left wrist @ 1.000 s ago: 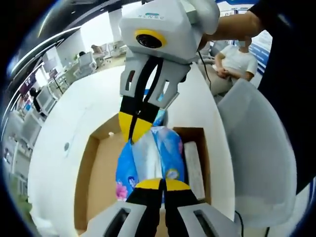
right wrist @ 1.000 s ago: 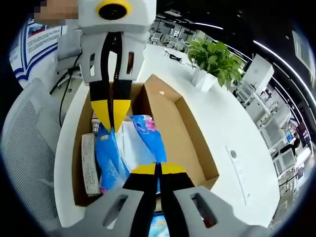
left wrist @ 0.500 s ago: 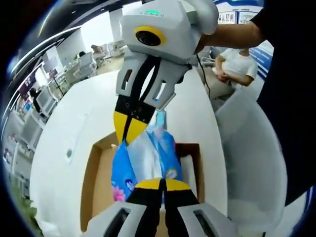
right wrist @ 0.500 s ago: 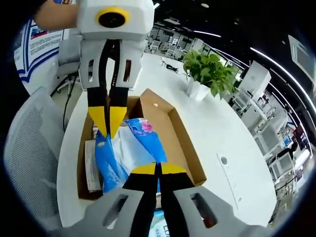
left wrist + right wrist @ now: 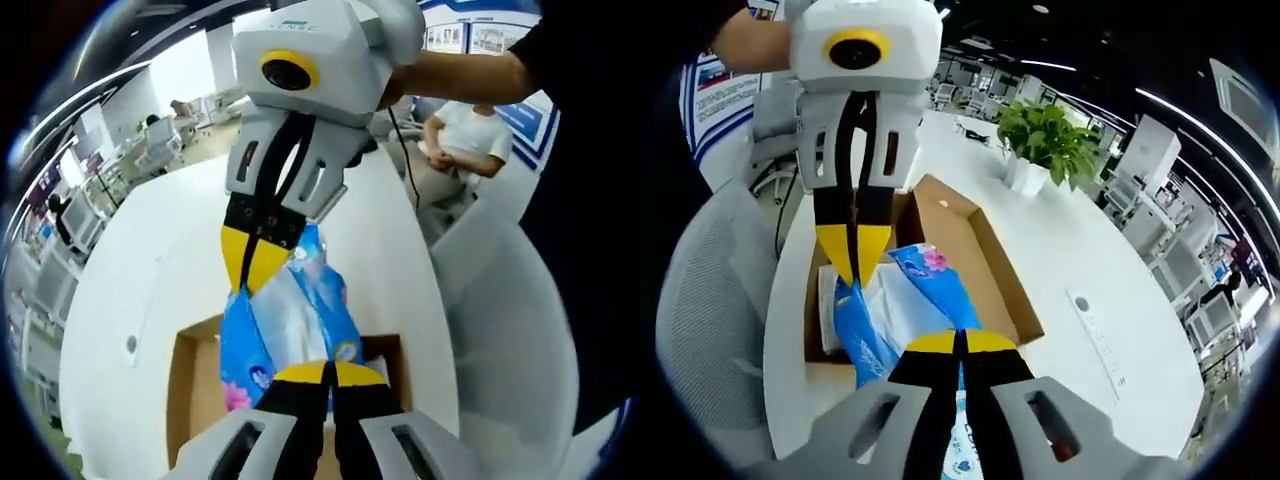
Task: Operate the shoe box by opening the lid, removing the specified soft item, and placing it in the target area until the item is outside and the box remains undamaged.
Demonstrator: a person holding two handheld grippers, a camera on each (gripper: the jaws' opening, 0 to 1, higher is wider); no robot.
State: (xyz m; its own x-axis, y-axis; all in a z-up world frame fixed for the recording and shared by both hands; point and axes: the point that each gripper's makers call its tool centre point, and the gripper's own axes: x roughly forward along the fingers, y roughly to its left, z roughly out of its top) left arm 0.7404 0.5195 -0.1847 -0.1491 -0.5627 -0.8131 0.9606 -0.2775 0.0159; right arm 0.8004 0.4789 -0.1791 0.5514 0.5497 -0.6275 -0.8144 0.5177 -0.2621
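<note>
Blue tissue pack point(image 5: 290, 325) hangs above the open shoe box point(image 5: 980, 262), stretched btwn both tongs. Left gripper point(image 5: 326, 372) jaws pinched tight on pack's near end; right gripper point(image 5: 958, 342) clamped on the opp end. Box sits on white table point(image 5: 1090, 270), potted plant point(image 5: 1045, 140) beyond, chair point(image 5: 710, 300) beside

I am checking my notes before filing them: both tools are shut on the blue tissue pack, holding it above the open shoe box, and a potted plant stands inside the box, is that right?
Not quite. The potted plant stands on the white table beyond the shoe box, not inside it; the right gripper view shows this. The rest holds: the left tool and right tool are shut on the blue tissue pack above the open box.
</note>
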